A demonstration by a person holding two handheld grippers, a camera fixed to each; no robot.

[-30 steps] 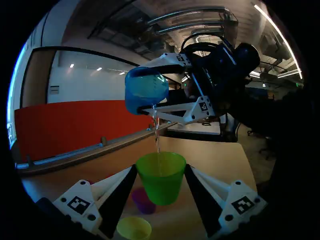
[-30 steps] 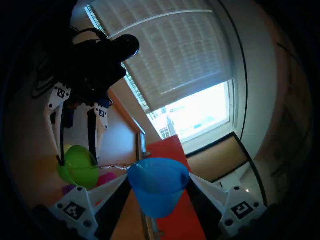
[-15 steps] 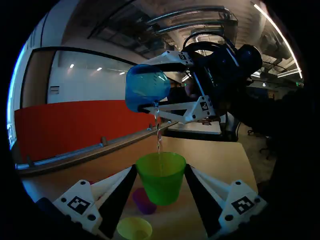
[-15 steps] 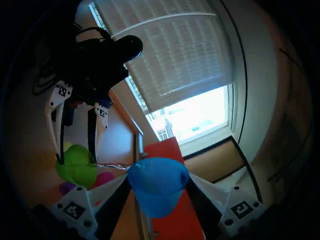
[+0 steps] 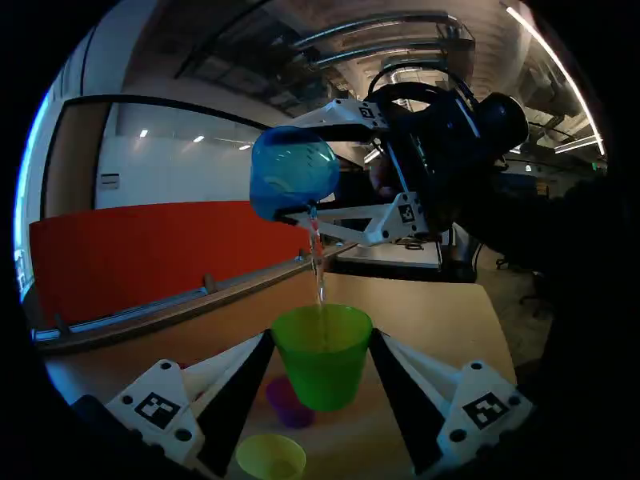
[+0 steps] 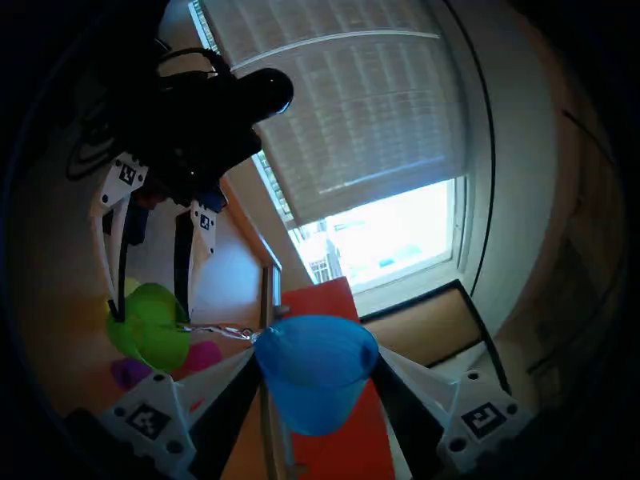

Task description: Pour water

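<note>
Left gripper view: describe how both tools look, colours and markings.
Left tool: two white wedge-shaped fingers with black inner pads, each carrying a black-and-white square marker. Right tool: the same white fingers and markers, on a bulky black body with a black cable looping above.

On a tan wooden tabletop (image 5: 432,308), near each other: a small purple plastic cup (image 5: 286,400) and a small yellow plastic cup (image 5: 270,458), the yellow one nearer the camera. Beyond the table's far edge, a long red partition panel (image 5: 160,248), with grey ceiling pipes (image 5: 376,36) high above. In the right gripper view, a window (image 6: 376,240) bright with daylight, its white slatted blind (image 6: 352,112) lowered partway.
</note>
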